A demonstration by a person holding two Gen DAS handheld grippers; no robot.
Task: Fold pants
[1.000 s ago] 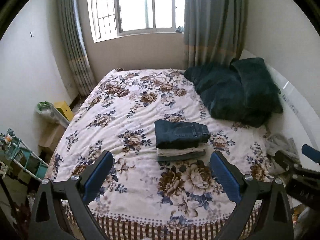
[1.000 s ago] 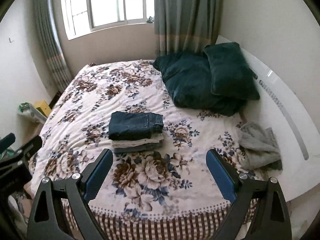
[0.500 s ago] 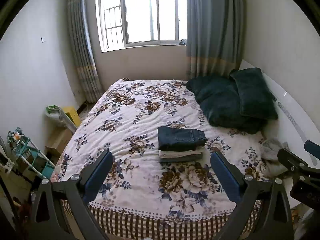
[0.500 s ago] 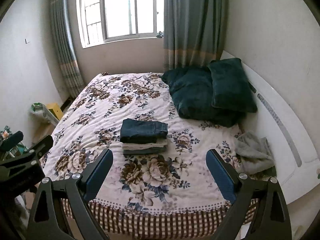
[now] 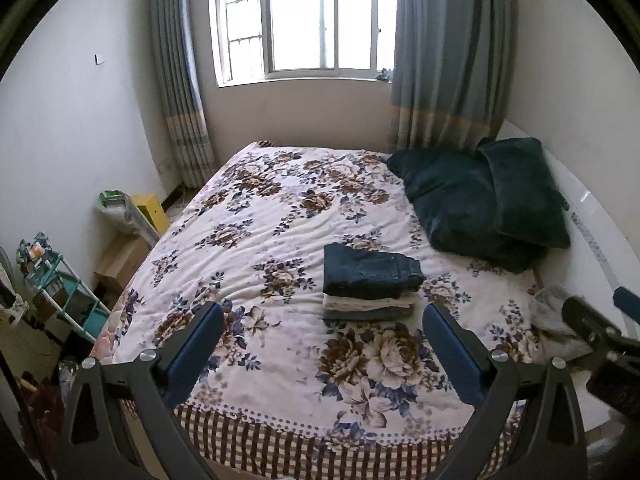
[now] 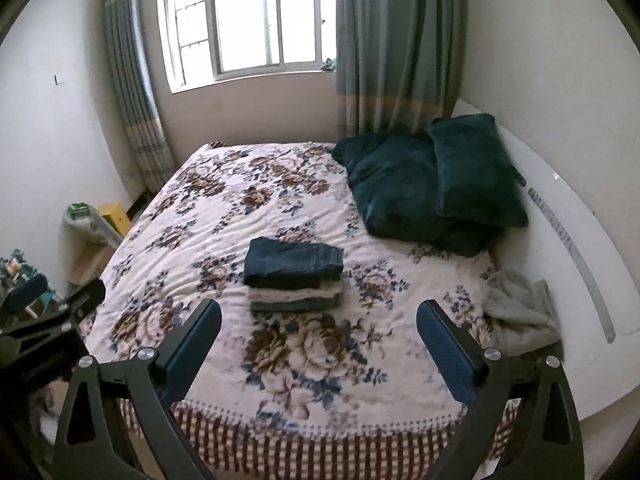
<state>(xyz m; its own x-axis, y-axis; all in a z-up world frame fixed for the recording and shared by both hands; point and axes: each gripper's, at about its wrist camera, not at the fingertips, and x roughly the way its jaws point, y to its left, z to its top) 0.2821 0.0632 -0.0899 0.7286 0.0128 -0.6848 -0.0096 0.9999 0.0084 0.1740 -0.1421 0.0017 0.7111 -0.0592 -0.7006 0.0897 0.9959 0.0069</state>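
Note:
Folded dark blue jeans (image 5: 370, 273) lie on top of a small stack of folded clothes (image 5: 368, 306) in the middle of the floral bedspread (image 5: 280, 232). The same jeans (image 6: 292, 264) show in the right wrist view, on the stack (image 6: 294, 298). My left gripper (image 5: 322, 346) is open and empty, held back over the foot of the bed, apart from the stack. My right gripper (image 6: 318, 342) is open and empty too, equally far back. Each gripper shows at the edge of the other's view.
Dark green pillows (image 5: 484, 200) lie at the bed's right against a white headboard (image 6: 560, 216). A grey cloth (image 6: 516, 312) is bunched at the right edge. A yellow box (image 5: 150, 210), a cardboard box and a teal rack (image 5: 60, 296) stand on the floor at left.
Both grippers have drawn back and up from the bed, so the stack looks farther away and more of the window and walls shows. Both stay open; the stack has not moved.

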